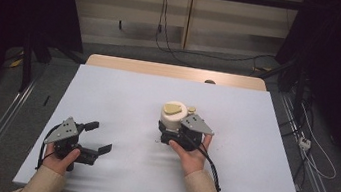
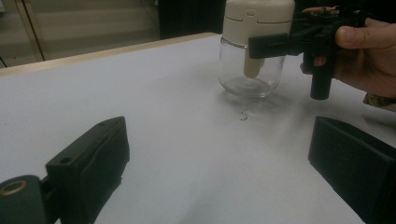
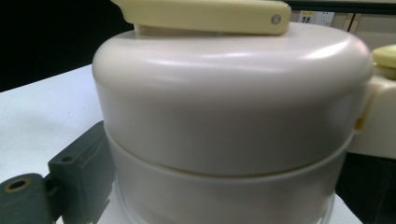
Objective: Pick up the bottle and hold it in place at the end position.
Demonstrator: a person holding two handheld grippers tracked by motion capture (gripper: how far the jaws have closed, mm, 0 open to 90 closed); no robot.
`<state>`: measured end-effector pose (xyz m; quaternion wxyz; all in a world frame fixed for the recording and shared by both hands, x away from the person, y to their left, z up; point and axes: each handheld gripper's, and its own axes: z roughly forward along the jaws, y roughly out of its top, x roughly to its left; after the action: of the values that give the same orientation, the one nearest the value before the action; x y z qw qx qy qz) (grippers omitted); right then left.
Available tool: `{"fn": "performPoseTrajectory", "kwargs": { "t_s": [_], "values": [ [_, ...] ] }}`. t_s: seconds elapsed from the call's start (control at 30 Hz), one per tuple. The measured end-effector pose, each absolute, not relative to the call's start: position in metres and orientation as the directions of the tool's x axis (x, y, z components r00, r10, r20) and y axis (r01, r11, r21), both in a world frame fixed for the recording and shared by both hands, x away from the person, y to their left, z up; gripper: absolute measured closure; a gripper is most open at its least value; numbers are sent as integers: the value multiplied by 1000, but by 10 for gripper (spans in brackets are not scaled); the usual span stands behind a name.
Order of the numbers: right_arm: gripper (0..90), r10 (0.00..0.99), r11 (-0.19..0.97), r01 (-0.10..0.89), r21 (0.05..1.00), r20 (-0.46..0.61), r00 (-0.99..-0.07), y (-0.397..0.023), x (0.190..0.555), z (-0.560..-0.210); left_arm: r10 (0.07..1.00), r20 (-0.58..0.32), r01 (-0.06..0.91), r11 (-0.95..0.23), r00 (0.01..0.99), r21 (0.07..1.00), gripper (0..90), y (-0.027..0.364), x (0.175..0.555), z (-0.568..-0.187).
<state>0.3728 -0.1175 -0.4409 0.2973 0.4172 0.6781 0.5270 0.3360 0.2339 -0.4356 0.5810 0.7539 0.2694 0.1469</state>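
White-topped rectangular bench with a bare wooden strip along its far edge. Clear glass jar with a cream plastic lid stands upright right of centre, a pale yellow flip tab on top of the lid; in the left gripper view the glass body looks empty apart from a cream stem hanging down from the lid. Right gripper, black with a grey three-cornered plate, sits against the jar's near side; its fingers are around the jar at the lid band, one black pad touching the left flank in the right gripper view. Far pad is hidden behind the jar, so probably clamped. Left gripper rests on the bench at near left, well apart from the jar, fingers spread wide with nothing between them. Small speck on the bench just in front of the jar.
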Motion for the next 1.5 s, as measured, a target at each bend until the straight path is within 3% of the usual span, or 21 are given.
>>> {"fn": "performPoseTrajectory", "kwargs": {
  "t_s": [1.5],
  "values": [
    [57, 912, 88, 286, 954, 38, -409, -113, 414, -452, 575, -94, 238, -180, 812, 955, 49, 235, 337, -436]
  ]
}}
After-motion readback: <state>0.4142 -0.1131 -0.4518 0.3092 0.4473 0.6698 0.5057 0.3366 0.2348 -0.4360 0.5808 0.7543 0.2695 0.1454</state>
